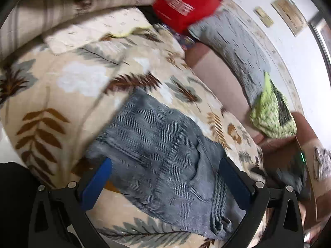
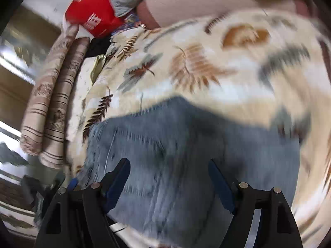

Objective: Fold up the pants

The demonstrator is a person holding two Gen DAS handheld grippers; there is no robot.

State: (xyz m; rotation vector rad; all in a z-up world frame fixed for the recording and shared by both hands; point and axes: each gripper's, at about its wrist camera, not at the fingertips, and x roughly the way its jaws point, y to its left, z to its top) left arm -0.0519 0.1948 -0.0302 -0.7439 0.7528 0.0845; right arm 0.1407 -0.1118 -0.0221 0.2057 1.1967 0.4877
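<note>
1. Grey-blue ribbed pants point(image 1: 163, 144) lie folded on a bed cover point(image 1: 68, 95) printed with brown and grey leaves; in the left wrist view they run from mid-frame down to the near edge.
2. Left gripper point(image 1: 165, 165): jaws spread wide, blue pads on either side above the pants, nothing pinched between them.
3. Right gripper point(image 2: 169, 165): jaws also apart over the same pants point(image 2: 186, 155), pads not pressing the cloth. This view is heavily smeared, so contact with the fabric below cannot be ruled out.
4. Far end of bed: red bag point(image 1: 186, 6) beside a grey pillow point(image 1: 233, 47).
5. Striped beige rolled bedding point(image 1: 62, 6) at far left.
6. Lime-green knitted cloth point(image 1: 271, 111) lies at the right, well apart from the pants.
</note>
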